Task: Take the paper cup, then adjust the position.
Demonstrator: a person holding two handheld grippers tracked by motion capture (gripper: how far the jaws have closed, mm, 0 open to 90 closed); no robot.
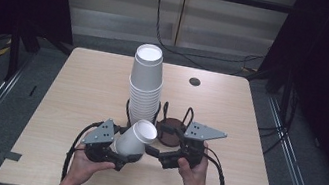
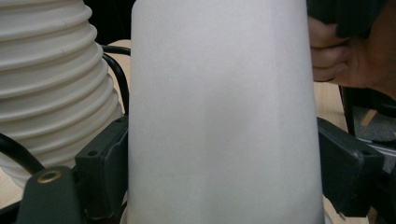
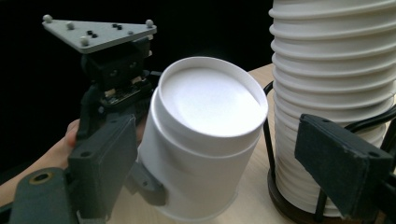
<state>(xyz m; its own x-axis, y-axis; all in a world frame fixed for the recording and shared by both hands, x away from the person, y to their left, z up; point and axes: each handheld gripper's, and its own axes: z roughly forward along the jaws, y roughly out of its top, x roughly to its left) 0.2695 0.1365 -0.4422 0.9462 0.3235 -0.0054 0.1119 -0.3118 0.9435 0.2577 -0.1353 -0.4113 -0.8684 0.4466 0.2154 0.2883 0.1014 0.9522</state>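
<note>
A single white paper cup (image 1: 135, 138) lies tilted in my left gripper (image 1: 129, 153), which is shut on its side wall; the cup's closed base points up and to the right. In the left gripper view the cup (image 2: 219, 116) stands between both black jaws. My right gripper (image 1: 162, 156) is just right of the cup, jaws wide open and aimed at it. In the right gripper view its jaws flank the cup (image 3: 205, 140) without clearly touching it. A tall stack of upside-down white cups (image 1: 145, 84) stands in a black wire holder right behind.
An empty wire holder with a brown base (image 1: 171, 124) stands right of the stack, close to my right gripper. A small black disc (image 1: 194, 81) lies at the back right of the wooden table (image 1: 239, 120). Dark floor and cables surround the table.
</note>
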